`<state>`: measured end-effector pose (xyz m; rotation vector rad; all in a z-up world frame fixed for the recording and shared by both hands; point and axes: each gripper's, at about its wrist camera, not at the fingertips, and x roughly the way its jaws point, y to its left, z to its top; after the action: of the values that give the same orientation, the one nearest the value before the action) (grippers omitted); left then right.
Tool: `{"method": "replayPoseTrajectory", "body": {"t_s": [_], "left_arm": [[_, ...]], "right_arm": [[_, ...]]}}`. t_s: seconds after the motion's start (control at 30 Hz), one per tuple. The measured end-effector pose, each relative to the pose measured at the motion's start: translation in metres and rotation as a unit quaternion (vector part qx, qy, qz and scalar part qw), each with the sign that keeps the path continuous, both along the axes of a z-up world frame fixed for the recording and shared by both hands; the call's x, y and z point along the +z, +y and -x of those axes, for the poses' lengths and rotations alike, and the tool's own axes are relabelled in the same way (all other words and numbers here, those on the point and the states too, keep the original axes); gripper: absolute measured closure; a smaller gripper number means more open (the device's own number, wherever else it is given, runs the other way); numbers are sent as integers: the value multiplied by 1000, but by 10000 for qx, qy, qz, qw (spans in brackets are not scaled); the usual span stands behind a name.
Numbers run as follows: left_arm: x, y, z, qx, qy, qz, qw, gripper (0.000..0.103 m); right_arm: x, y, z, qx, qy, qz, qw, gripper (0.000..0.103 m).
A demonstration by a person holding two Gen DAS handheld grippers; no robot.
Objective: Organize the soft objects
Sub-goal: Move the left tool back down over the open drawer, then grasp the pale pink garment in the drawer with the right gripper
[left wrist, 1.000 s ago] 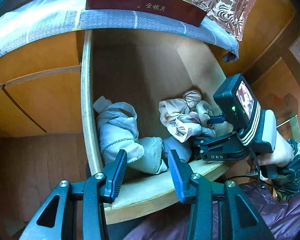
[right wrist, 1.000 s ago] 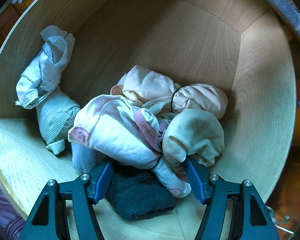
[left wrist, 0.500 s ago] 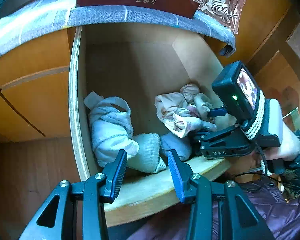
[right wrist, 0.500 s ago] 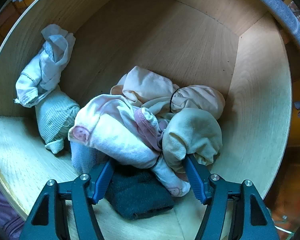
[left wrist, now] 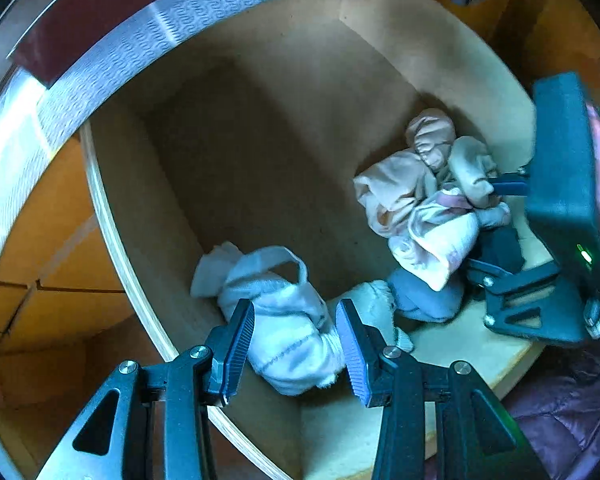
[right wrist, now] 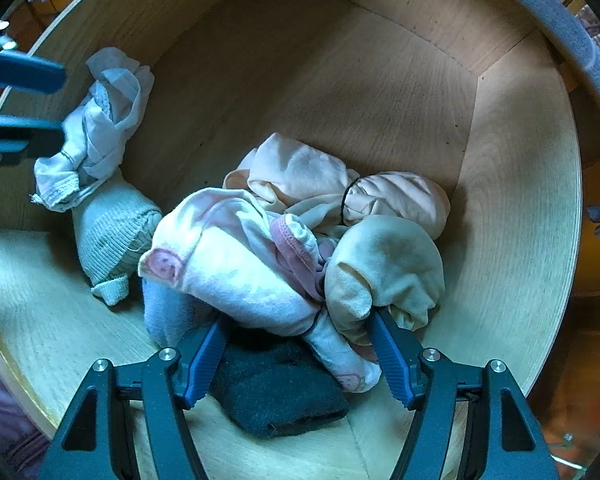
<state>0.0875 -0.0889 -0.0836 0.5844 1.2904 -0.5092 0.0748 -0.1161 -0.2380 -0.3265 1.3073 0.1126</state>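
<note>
An open wooden drawer [right wrist: 512, 184] holds 2 groups of soft clothes: 1 knotted white cloth bundle [left wrist: 288, 320] with 1 ribbed pale green sock [right wrist: 112, 236] by its left wall, and near its front edge 1 heap of 3 or 4 pink and cream garments [right wrist: 284, 240] over 1 dark grey folded sock [right wrist: 280, 392] and 1 light blue cloth [right wrist: 164, 312]. The left gripper [left wrist: 296, 348] hangs with fingers spread on either side of the white bundle, and whether they touch it cannot be told. The right gripper [right wrist: 296, 360], fingers spread wide, is pushed into the heap's front, where cloth hides both tips.
</note>
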Motion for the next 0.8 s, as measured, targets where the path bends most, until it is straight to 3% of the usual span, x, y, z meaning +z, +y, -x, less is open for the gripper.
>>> {"method": "replayPoseTrajectory", "body": {"t_s": [0.07, 0.2, 0.43, 0.8], "left_arm": [[0, -4, -3, -6, 12, 17, 10000, 60], [-3, -9, 1, -63, 266, 405, 9988, 60], [-25, 3, 16, -170, 463, 294, 9983, 60], [-28, 6, 16, -111, 294, 285, 9991, 60]], "right_arm": [[1, -2, 1, 9, -18, -28, 10000, 33], [6, -7, 2, -11, -104, -178, 9998, 33], [12, -11, 5, 97, -182, -203, 9996, 33], [49, -11, 15, 243, -524, -149, 9982, 32]]}}
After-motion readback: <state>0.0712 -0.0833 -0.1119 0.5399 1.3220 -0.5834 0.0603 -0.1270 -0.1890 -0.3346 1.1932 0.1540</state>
